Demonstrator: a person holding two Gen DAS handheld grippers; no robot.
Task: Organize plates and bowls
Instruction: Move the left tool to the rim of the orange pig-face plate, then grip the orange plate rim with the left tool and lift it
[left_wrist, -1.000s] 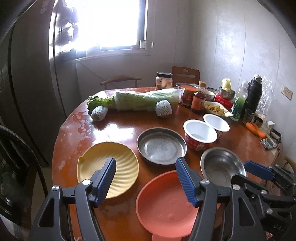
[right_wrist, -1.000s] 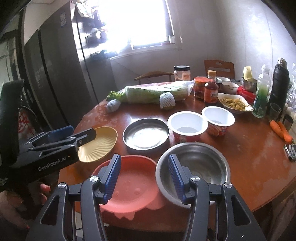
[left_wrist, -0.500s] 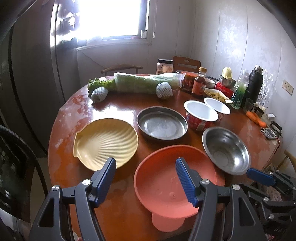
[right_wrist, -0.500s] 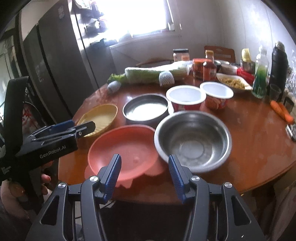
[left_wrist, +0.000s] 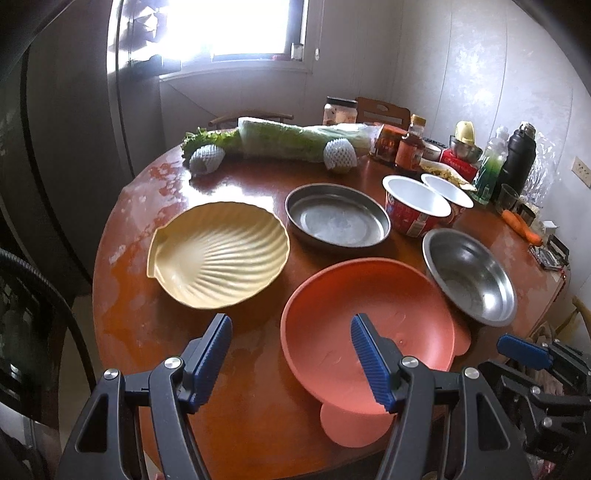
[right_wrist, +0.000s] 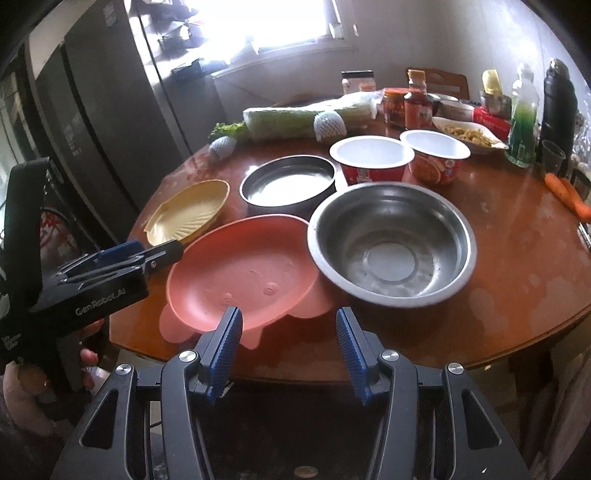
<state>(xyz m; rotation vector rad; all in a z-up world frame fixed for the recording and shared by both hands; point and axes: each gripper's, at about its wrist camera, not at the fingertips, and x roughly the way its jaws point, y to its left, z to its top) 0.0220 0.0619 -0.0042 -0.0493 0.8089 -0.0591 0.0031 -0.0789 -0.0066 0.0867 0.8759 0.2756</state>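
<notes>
On the round wooden table (left_wrist: 258, 406) lie a yellow shell-shaped plate (left_wrist: 218, 254), a salmon plate with ears (left_wrist: 365, 325), a flat steel pan (left_wrist: 338, 216), a steel bowl (left_wrist: 469, 275) and two red paper cups (left_wrist: 415, 210). My left gripper (left_wrist: 290, 321) hovers open above the table's near edge, its right finger over the salmon plate's near rim. My right gripper (right_wrist: 288, 314) hangs open just off the table edge, in front of the salmon plate (right_wrist: 243, 273) and the steel bowl (right_wrist: 391, 243). Neither holds anything.
A long cabbage (left_wrist: 303, 142), two foam-netted fruits (left_wrist: 340, 155), jars, bottles, a black flask (left_wrist: 521, 158) and carrots (left_wrist: 521, 225) crowd the far and right sides. A dark fridge (left_wrist: 74, 147) stands left. A hand (right_wrist: 22, 376) holds the left gripper (right_wrist: 147, 254).
Both grippers have sunk and tipped further down toward the table. The dishes now show more fully in both views. Neither pair of jaws has changed its width.
</notes>
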